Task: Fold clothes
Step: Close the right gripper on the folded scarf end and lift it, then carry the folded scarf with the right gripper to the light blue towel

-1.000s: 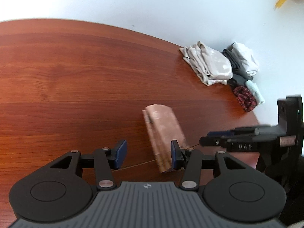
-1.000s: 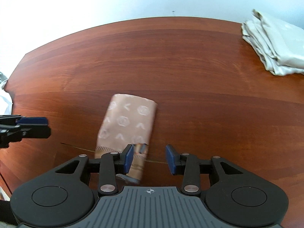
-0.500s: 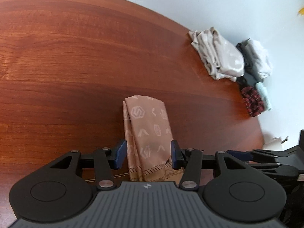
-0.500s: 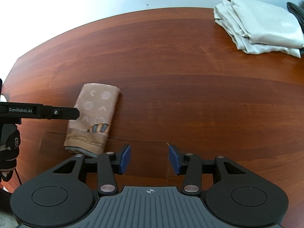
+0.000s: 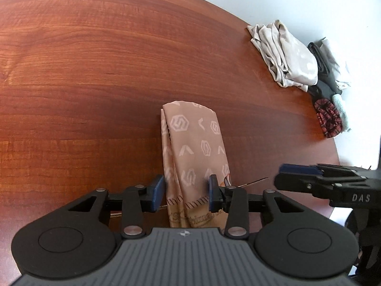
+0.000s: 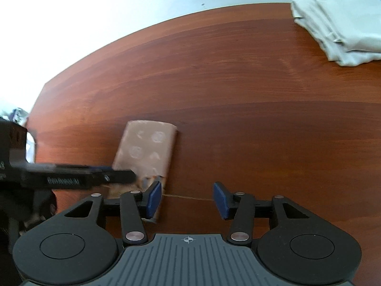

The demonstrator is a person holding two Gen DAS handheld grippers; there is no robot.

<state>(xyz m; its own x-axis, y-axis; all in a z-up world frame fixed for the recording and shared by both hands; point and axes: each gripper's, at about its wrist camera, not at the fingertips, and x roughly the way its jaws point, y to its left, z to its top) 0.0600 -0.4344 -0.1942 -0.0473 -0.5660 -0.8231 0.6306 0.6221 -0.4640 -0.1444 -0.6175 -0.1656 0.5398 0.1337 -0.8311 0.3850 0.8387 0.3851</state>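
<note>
A tan cloth (image 5: 197,143) with pale hexagon marks lies folded into a narrow strip on the red-brown table (image 5: 95,71). My left gripper (image 5: 185,191) straddles the strip's near end. Its jaws are closing, with the cloth between the pads and not visibly squeezed. In the right wrist view the same cloth (image 6: 147,150) lies left of centre, and the left gripper's fingers (image 6: 95,178) reach across its near end. My right gripper (image 6: 188,199) sits just right of the cloth. Its jaws are opening over bare wood, with nothing between them, and its left pad (image 6: 153,199) is beside the cloth's corner.
A folded cream garment (image 5: 285,54) (image 6: 340,28) lies at the far right of the table. Behind it sit dark and grey clothes (image 5: 326,59) and a red plaid piece (image 5: 327,116) by the table's edge. A white wall runs along the far side.
My left gripper came down over the cloth's near end and its jaws narrowed around it. My right gripper drew off the cloth to the right and its jaws widened.
</note>
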